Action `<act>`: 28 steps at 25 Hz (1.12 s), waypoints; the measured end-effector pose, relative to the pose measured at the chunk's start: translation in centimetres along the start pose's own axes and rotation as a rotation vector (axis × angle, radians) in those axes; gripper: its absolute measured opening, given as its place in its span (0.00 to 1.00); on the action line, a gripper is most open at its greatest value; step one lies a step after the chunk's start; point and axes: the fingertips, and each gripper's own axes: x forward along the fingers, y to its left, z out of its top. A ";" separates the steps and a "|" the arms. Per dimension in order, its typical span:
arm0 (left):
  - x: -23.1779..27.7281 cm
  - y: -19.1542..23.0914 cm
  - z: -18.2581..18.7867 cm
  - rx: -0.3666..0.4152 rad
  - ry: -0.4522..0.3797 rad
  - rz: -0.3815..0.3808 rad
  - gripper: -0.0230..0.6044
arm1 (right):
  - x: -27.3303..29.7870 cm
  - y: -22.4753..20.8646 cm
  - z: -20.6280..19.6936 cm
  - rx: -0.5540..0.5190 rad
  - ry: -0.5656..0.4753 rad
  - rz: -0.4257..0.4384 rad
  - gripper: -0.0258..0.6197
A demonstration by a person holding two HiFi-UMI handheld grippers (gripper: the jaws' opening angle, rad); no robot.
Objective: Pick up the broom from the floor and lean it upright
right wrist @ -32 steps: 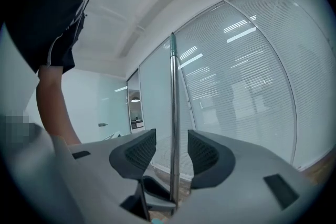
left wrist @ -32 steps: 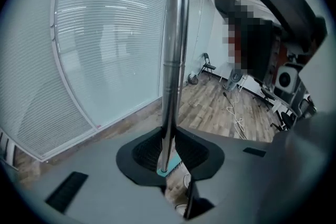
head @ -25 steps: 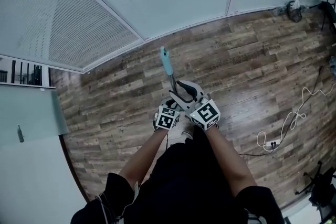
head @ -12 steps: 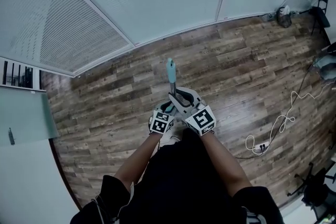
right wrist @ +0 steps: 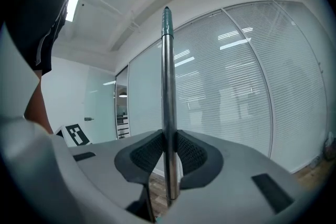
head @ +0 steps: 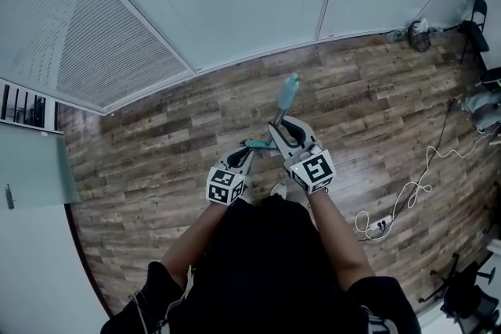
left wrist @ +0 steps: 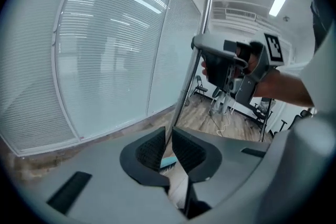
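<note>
I hold one broom (head: 289, 93) upright in front of me, its brush end down by the floor (head: 376, 105). My right gripper (head: 279, 129) is clamped on the metal pole, which stands straight up between its two pads (right wrist: 147, 154). My left gripper (head: 250, 149), lower on the same pole, has just been closing; its pad tips (left wrist: 153, 147) pinch the pole. Two grippers, one broom.
</note>
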 end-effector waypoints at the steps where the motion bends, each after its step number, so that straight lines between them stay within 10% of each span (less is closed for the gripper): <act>1: 0.0 -0.1 0.8 -0.007 -0.021 0.003 0.11 | -0.4 -0.7 0.1 -0.005 0.000 -0.011 0.18; 17: 4.4 2.5 9.6 -0.050 -0.196 -0.006 0.07 | -1.8 -11.1 1.0 -0.010 0.010 -0.178 0.18; 22: 9.4 1.8 10.1 0.178 -0.142 -0.077 0.07 | -0.2 -15.4 1.6 -0.037 0.004 -0.219 0.18; 28: 15.4 2.8 13.7 0.104 -0.151 -0.152 0.07 | 2.8 -21.3 1.4 -0.033 0.045 -0.260 0.18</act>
